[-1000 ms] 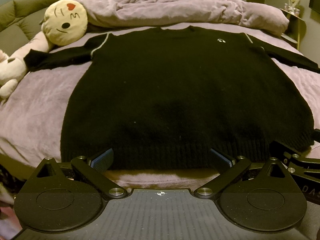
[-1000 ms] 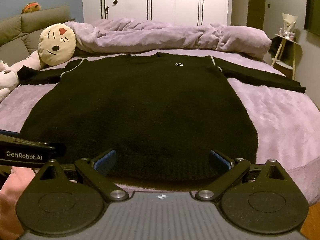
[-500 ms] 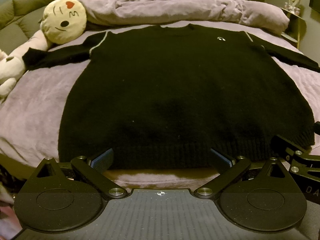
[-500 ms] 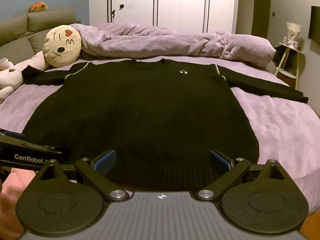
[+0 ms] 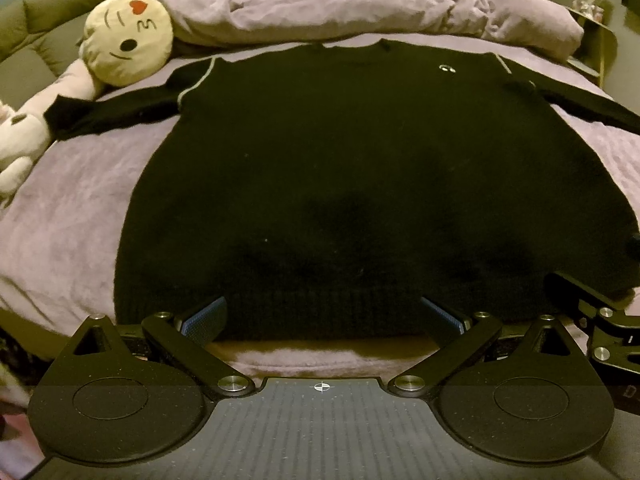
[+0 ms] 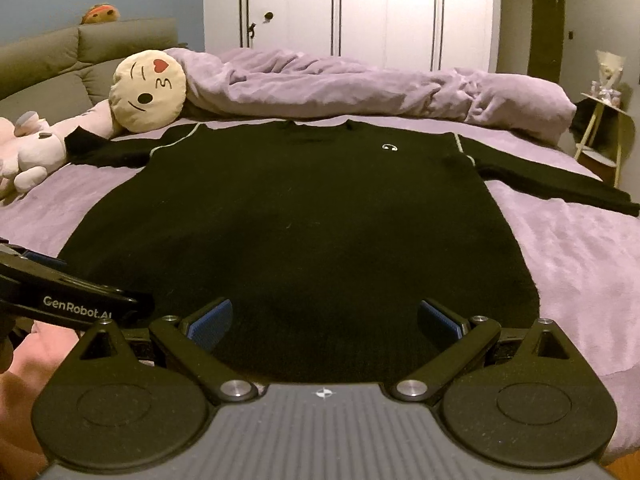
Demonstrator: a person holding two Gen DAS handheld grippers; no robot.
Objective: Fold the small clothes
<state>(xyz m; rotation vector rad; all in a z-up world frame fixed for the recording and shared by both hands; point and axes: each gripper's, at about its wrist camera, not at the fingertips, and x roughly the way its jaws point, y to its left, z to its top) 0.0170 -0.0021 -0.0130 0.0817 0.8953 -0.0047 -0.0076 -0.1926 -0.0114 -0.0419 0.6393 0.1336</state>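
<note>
A black sweater (image 5: 360, 168) lies flat and face up across the middle of the bed (image 5: 72, 200), its ribbed hem along the bed's near edge and its neckline toward the far side. Both sleeves are spread outward: one reaches toward the bed's left edge, its cuff touching the plush toy (image 6: 36, 152) there, and the other stretches toward the right edge. A small white logo (image 6: 389, 147) sits on the chest, and thin pale piping runs along each shoulder seam.

The left claw (image 5: 322, 316) hovers at the near edge over the hem, its blue-padded fingers (image 5: 204, 316) spread wide with nothing between them. The right claw (image 6: 324, 318) is also wide open and empty, placed over the hem further toward the right side of the garment, its blue pads (image 6: 210, 322) apart above the black knit. In the right wrist view, the left tool's arm shows at the left side, beside the sweater's lower corner.

At the far side of the bed a rumpled lilac duvet (image 6: 360, 88) lies bunched in a long roll just beyond the neckline. A round cream emoji pillow (image 6: 149, 90) with a red heart rests near the far left corner, just beside the left sleeve. Beyond the bed stand a white wardrobe (image 6: 348, 12), a grey-green headboard (image 6: 80, 52) on the left and a small side table (image 6: 604, 120) on the right.
</note>
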